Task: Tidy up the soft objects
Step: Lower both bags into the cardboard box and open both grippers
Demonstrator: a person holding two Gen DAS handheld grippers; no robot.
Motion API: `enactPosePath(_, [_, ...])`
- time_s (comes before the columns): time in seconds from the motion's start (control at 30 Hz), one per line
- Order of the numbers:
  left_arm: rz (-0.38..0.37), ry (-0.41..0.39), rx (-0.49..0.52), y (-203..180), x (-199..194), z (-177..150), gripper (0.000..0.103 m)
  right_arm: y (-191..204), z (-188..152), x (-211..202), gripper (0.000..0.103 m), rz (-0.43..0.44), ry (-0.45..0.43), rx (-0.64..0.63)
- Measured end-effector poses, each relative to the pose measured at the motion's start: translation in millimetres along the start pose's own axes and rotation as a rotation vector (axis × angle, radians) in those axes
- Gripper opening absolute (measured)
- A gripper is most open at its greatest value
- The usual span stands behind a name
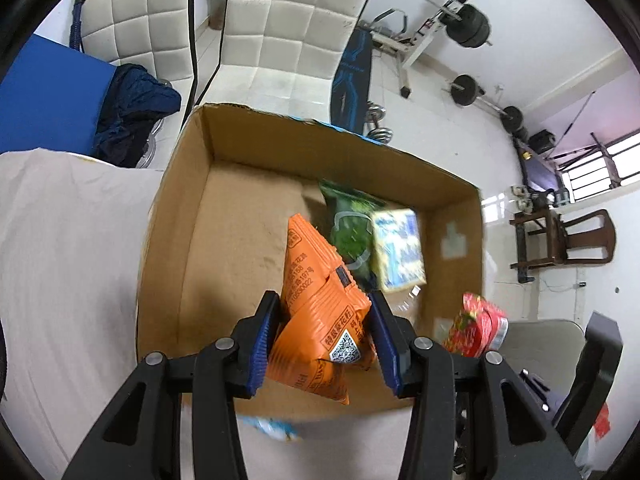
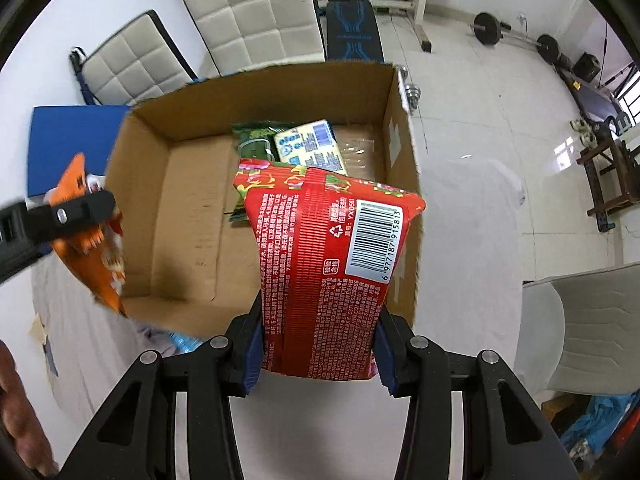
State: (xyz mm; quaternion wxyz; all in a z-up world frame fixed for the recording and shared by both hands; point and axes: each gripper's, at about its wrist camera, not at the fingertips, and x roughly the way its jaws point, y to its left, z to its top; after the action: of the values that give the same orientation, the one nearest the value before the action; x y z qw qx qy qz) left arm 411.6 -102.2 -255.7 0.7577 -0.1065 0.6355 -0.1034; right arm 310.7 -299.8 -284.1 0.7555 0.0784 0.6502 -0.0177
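Note:
My left gripper (image 1: 323,302) is shut on an orange snack packet (image 1: 320,312) and holds it above the near edge of an open cardboard box (image 1: 168,216). My right gripper (image 2: 320,308) is shut on a red snack bag (image 2: 320,264) with a barcode, held over the box's (image 2: 404,136) near right side. Inside the box lie a green packet (image 1: 348,220) and a pale yellow and blue pack (image 1: 398,248); both also show in the right wrist view, the green packet (image 2: 252,140) and the pack (image 2: 312,148). The left gripper with the orange packet (image 2: 92,256) shows at the left of the right wrist view.
The box stands on a white cloth surface (image 1: 68,280). A light blue packet (image 1: 276,428) lies by the box's near edge. White padded chairs (image 1: 288,32), a blue mat (image 1: 44,92), a weight bench and barbells (image 1: 468,28) stand beyond. A grey chair (image 2: 592,332) is at right.

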Motion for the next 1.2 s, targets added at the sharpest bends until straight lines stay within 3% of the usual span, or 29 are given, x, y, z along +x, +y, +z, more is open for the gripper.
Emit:
enactPosePath(0.27, [0.049,0.081,-0.005,18.6,63.4,37.1,0.042,5.1,23.6,61.2,0.048,-0.037,0.080,-0.027])
enactPosePath(0.67, [0.028,0.170,-0.036,39.1,114.9,65.4,0.046,6.2,14.9,120.5,0.049,-0.024,0.206,-0.007])
enactPosePath(0.83, [0.002,0.208,-0.083,43.3,117.2,70.0,0.054,3.9,19.4,125.2,0.049,-0.029,0.226,0.019])
enactPosePath(1.2, [0.024,0.144,-0.009,34.2,71.2,54.0,0.055,12.2,22.9,99.1,0.050,-0.056,0.185,0.012])
